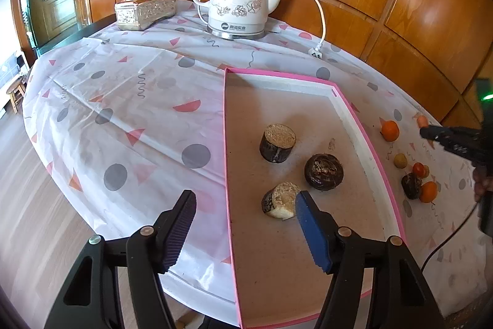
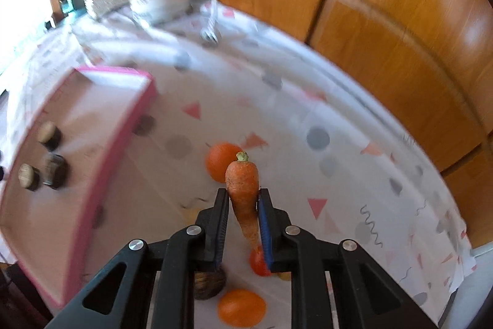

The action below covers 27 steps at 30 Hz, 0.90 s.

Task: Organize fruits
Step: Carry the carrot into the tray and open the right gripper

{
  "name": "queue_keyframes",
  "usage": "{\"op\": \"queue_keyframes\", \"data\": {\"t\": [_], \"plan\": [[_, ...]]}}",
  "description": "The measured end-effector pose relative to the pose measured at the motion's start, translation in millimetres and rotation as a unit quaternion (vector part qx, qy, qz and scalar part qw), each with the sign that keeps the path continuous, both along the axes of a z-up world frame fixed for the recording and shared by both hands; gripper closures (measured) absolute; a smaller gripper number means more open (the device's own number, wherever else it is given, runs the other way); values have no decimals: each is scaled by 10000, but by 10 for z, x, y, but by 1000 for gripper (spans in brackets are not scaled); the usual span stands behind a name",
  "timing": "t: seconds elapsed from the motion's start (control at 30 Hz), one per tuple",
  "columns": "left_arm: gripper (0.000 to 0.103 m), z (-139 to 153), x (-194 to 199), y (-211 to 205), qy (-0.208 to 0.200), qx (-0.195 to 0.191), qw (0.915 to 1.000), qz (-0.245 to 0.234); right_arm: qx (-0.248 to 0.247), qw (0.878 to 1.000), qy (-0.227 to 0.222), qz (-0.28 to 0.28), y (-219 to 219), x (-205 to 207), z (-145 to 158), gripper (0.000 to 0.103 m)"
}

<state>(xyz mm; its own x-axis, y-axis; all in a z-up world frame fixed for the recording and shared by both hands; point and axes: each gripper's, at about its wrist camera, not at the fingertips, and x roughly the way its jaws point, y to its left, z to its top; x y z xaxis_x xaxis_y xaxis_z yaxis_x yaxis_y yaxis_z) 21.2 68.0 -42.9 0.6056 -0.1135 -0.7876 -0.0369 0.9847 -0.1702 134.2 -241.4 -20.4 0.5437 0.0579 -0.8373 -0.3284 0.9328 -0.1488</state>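
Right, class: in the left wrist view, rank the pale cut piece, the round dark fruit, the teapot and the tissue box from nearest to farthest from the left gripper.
Measured from the left gripper:
1. Pale cut piece, in the pink tray, beside the right fingertip.
2. Round dark fruit, farther into the tray, to the right.
3. and 4. Teapot and tissue box, both at the far edge; too close to call.

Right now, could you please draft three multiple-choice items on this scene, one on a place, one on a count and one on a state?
1. Where does the kettle stand?
A. inside the tray
B. on the tablecloth beyond the tray
C. on the floor

2. How many dark cut pieces lie in the pink tray?
A. one
B. three
C. five

3. What is the state of the right gripper?
A. shut on the carrot
B. open and empty
C. shut on an orange

Answers: 1 B, the kettle sits on the cloth past the tray's far rim; 2 B, three pieces show on its floor; 3 A, both fingers press the carrot.
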Motion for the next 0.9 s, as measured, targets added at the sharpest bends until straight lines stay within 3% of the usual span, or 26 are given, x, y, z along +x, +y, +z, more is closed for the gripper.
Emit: {"op": "queue_keyframes", "data": {"t": [0.2,0.47,0.67,0.9], "plan": [[30,71,-73,27,-160,109,9998,56,542,9970,11,552,531,-212,231,85],[18,173,-160,87,-409,315,9985,178,1148,9900,497,646,1230,-169,17,84],[11,242,-210,63,-604,374,9974,142,1183,9901,466,590,1321,-239,-19,78],[4,277,-224,-18,-689,458,9965,117,960,9934,242,585,1117,-438,85,73]]}}
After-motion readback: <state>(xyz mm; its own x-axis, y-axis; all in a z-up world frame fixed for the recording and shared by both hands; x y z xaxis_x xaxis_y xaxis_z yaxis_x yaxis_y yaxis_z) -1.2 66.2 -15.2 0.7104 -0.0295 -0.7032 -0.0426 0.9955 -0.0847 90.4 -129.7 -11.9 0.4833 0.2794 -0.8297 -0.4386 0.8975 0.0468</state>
